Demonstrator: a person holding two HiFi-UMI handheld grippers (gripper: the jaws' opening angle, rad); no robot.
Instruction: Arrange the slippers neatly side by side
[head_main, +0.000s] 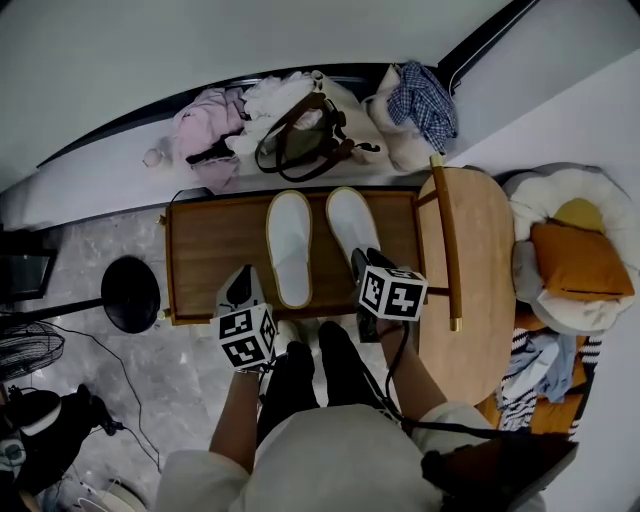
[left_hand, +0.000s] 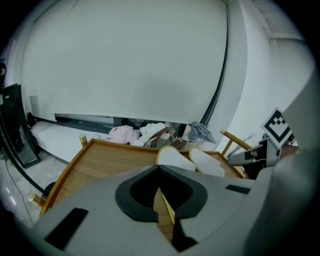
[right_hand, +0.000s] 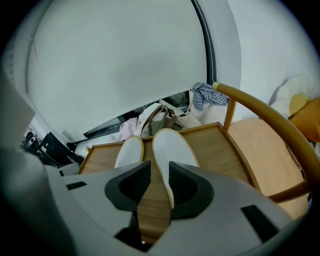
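Two white slippers with yellow trim lie side by side, toes away from me, on a low wooden table (head_main: 210, 240): the left slipper (head_main: 289, 245) (left_hand: 172, 159) (right_hand: 129, 152) and the right slipper (head_main: 350, 225) (left_hand: 206, 162) (right_hand: 172, 147). My left gripper (head_main: 243, 280) (left_hand: 160, 167) hovers at the table's near edge, left of the left slipper's heel, its jaws shut with nothing between them. Over the heel of the right slipper my right gripper (head_main: 362, 262) (right_hand: 160, 167) stands open; wood and the slipper's rim show through the gap, and nothing is gripped.
A wooden chair (head_main: 470, 270) stands right of the table. Behind the table lie clothes and a brown-strapped bag (head_main: 300, 130) along the wall. A black round stand base (head_main: 130, 293) sits at the left. Cushions (head_main: 575, 260) are piled at the far right.
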